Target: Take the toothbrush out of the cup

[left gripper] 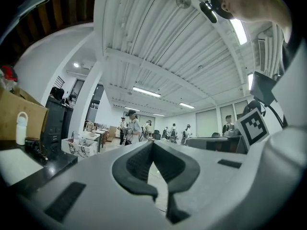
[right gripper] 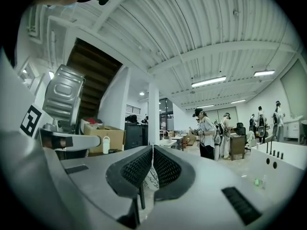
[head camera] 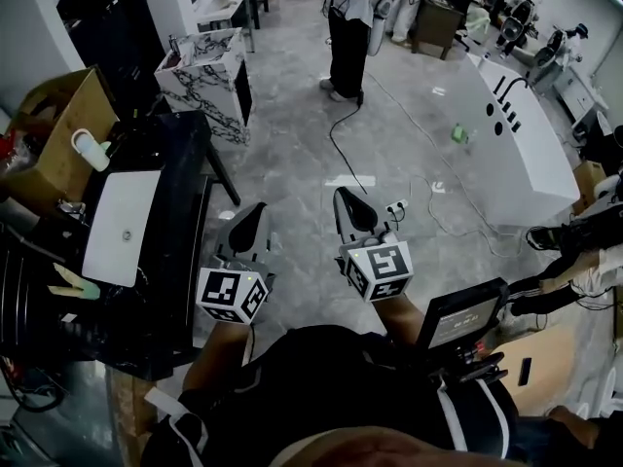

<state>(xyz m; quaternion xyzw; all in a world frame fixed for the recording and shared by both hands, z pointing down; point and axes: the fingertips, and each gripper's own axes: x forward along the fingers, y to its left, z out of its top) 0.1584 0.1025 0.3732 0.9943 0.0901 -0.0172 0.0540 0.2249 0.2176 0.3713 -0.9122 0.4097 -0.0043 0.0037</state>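
I see no toothbrush or cup for certain. A small white capped container (head camera: 90, 149) stands on the black table (head camera: 180, 251) at the left, also visible as the white container (left gripper: 21, 127) and the white container (right gripper: 106, 144). A pale stick with a green end (head camera: 76, 286) lies near the table's left side; I cannot tell what it is. My left gripper (head camera: 251, 222) and right gripper (head camera: 352, 205) are held side by side over the floor, to the right of the table. Both are shut with nothing between the pads: left gripper (left gripper: 153, 145), right gripper (right gripper: 152, 150).
A white tray (head camera: 122, 222) lies on the table and a cardboard box (head camera: 58, 129) stands behind it. Farther off are a marble-patterned cabinet (head camera: 209, 71), a standing person (head camera: 348, 27), a floor cable (head camera: 346, 149) and a long white counter (head camera: 526, 139). A small screen (head camera: 462, 319) is at my right.
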